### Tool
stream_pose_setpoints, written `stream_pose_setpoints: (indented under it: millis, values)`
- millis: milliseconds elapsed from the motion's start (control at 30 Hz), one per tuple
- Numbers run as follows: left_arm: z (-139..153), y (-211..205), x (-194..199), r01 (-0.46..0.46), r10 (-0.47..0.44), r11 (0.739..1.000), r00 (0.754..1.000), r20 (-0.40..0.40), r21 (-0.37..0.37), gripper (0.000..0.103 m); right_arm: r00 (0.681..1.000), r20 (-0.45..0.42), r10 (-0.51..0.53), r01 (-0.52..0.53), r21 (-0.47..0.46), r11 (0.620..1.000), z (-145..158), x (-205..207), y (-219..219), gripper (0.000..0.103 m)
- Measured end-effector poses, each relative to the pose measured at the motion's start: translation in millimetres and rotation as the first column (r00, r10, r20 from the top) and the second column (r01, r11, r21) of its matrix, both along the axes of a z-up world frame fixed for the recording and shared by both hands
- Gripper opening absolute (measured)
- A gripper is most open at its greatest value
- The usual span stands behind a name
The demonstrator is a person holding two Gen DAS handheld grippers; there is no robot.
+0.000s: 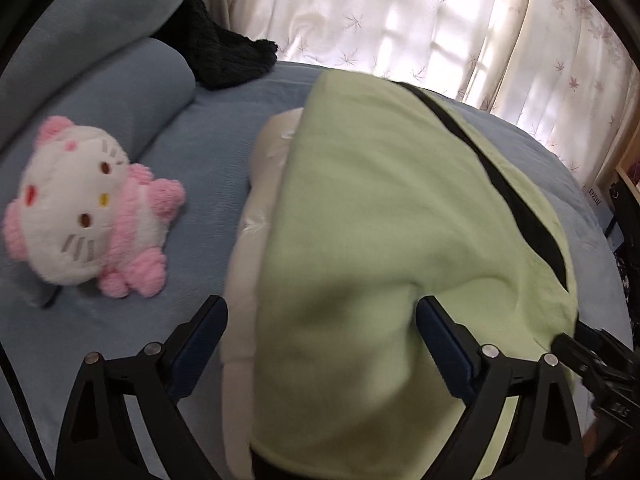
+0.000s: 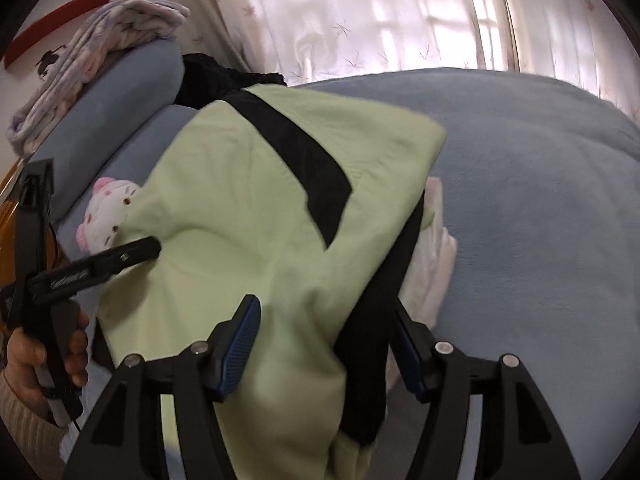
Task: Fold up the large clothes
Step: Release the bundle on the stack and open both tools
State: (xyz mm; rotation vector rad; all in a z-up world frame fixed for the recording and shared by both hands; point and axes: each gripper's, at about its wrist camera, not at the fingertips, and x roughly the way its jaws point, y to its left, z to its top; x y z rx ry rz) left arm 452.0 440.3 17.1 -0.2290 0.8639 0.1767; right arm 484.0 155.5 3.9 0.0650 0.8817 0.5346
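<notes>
A light green garment [image 1: 380, 200] [image 2: 248, 184] with a black stripe [image 1: 520, 200] [image 2: 304, 152] lies folded on a blue bed [image 1: 192, 128] [image 2: 520, 160]. Under it a white garment [image 1: 256, 184] [image 2: 436, 248] shows along one side. My left gripper [image 1: 322, 308] stands wide open over the green garment's near end, with cloth between its pads but not pinched. My right gripper [image 2: 326, 308] is open at the garment's black-edged corner, and the cloth lies loose between its jaws. In the right wrist view a hand [image 2: 24, 356] holds the left gripper, one of whose fingers [image 2: 132, 252] rests at the garment's left edge.
A pink and white plush cat [image 1: 80, 208] [image 2: 108, 208] lies on the bed left of the garment. Blue pillows [image 1: 120, 80], a black knitted item [image 1: 224, 56] and a folded pale blanket [image 2: 100, 40] sit at the head. Patterned curtains [image 1: 400, 12] hang behind.
</notes>
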Motion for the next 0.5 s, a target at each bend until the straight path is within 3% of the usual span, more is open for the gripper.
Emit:
stream_pose_setpoints:
  millis: [300,500]
  values:
    - [61.7,-45.7,-72.4,0.033,-0.034,0.997,0.999,0.016,0.063,0.094,0.999,-0.027,0.017,-0.017,-0.002,1.0,58.4,-79.3,-40.1,0.063]
    - [113.5,-89.6,-143.4,0.054,-0.056,0.996,0.998,0.034,0.074,0.094,1.0,-0.028,0.011,-0.011,-0.016,1.0,103.7,-143.5,-62.2,0.063]
